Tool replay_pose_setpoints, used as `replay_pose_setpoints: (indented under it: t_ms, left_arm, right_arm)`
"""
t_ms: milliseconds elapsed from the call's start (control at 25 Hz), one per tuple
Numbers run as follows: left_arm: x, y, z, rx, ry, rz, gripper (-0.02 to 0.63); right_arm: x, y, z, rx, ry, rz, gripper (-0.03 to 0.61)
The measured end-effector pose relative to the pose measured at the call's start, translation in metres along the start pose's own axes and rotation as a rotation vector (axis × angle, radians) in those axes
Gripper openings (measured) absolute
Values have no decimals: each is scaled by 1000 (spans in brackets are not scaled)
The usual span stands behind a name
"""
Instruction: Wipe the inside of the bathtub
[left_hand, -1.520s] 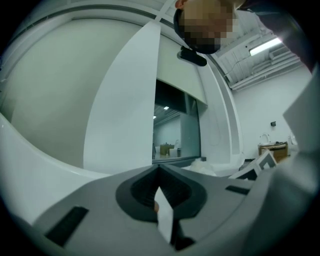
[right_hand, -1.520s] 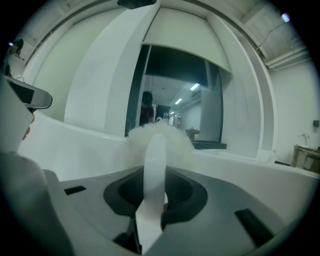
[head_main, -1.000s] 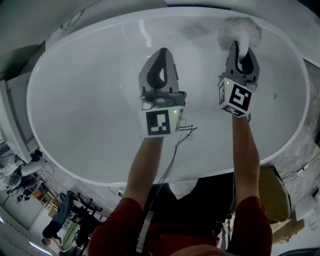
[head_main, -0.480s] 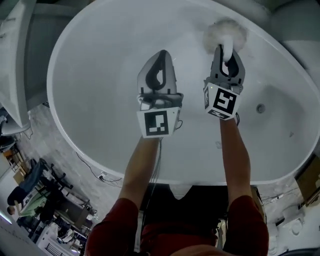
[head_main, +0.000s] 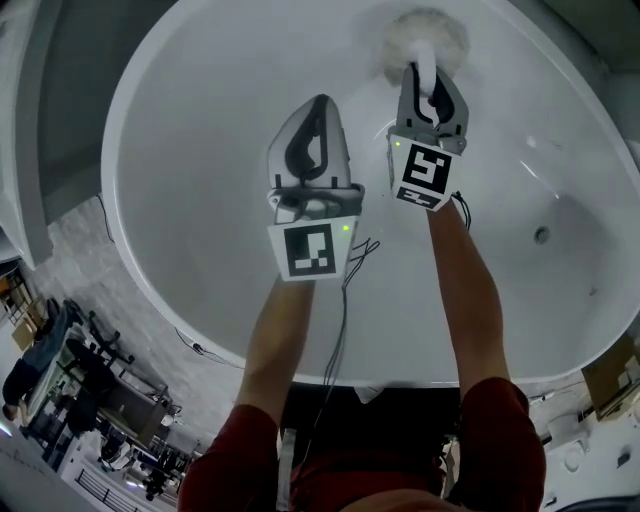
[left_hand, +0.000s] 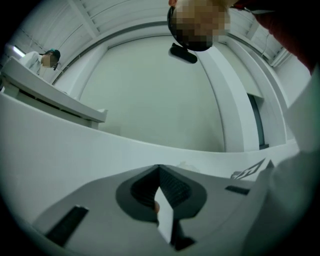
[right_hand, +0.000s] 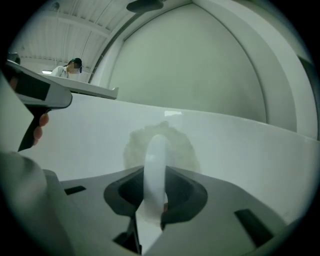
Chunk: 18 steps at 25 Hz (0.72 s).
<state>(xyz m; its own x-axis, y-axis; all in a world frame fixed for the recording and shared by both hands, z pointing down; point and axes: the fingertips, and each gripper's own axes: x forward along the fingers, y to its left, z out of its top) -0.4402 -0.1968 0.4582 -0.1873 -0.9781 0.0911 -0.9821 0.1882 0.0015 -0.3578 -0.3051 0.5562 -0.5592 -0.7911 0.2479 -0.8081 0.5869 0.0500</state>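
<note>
Bathtub (head_main: 190, 130) interior is seen from above as a white oval basin, with the drain (head_main: 541, 236) low at the right side. A fluffy white scrubbing pad (head_main: 425, 32) is pressed high against the far inner wall. Its white handle (head_main: 428, 78) is clamped between the fingers of the right gripper (head_main: 430, 90), which are closed on it just behind the pad. The left gripper (head_main: 316, 115) hangs beside it over the middle of the basin, apart from the wall; its fingers are shut together with nothing between them.

The step in hand is judged to be a wiping stroke along the far wall. To be done well, the pad should be laid flat against the curved surface, so that the whole fluffy face, not only an edge, is drawn across it. Pressure is best applied along the handle, in line with the fingers, since a sideways load could twist the handle in the grip. Strokes should be overlapped and worked from the rim down toward the floor.
</note>
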Motion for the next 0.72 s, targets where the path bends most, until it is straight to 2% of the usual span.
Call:
replay_pose_setpoints:
  t_ms: [200, 560, 640, 720]
  left_arm:
    - [3, -1, -20, -5, 11, -14, 15]
    - [4, 1, -17, 6, 18, -24, 15]
    - [5, -12, -16, 8, 20, -28, 15]
    - [5, -55, -16, 10, 29, -41, 15]
  right_arm:
    - [40, 2, -27, 21, 73, -2, 92]
    - [43, 5, -22, -26, 70, -10, 92]
    - [36, -14, -22, -26, 73, -32, 92]
    - [15, -58, -31, -36, 81, -51, 92]
